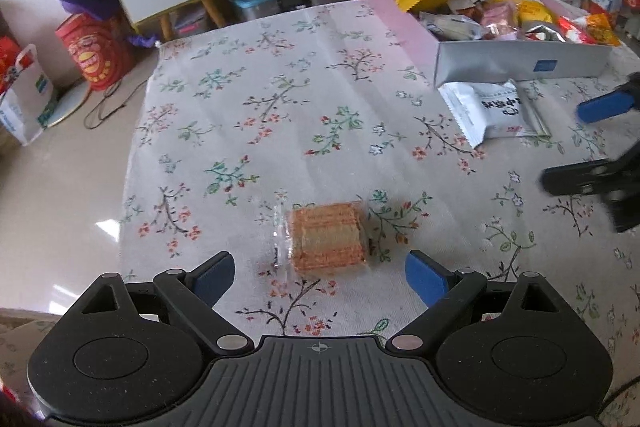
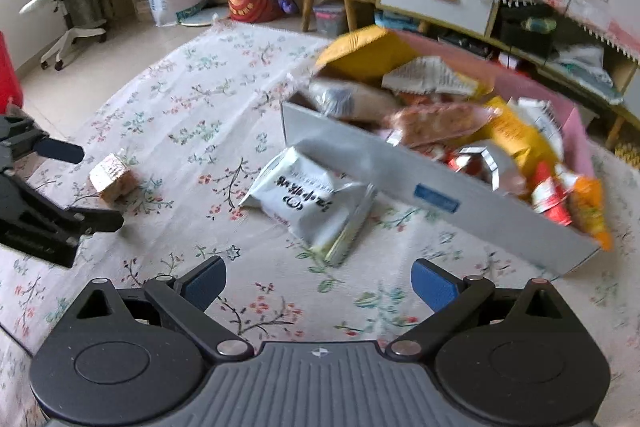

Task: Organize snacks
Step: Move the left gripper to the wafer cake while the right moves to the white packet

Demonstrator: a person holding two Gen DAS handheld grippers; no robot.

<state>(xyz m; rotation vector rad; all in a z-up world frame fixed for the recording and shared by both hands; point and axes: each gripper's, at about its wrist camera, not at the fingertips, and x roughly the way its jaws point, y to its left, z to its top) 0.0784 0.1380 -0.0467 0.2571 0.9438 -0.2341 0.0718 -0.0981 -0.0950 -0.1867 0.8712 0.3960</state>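
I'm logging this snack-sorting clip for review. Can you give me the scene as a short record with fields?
surface: floral tablecloth
loose snacks: wrapped wafer block; white snack packet
container: box full of snack bags
packet position: just outside the box's near wall
left gripper: open, empty, wafer block just ahead
right gripper: open, empty, white packet ahead

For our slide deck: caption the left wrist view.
Open left gripper above a wrapped wafer pack on floral cloth.

Clear-wrapped wafer block [image 1: 328,237] flat on cloth; white packet [image 2: 310,201] beside snack-filled box [image 2: 440,183].
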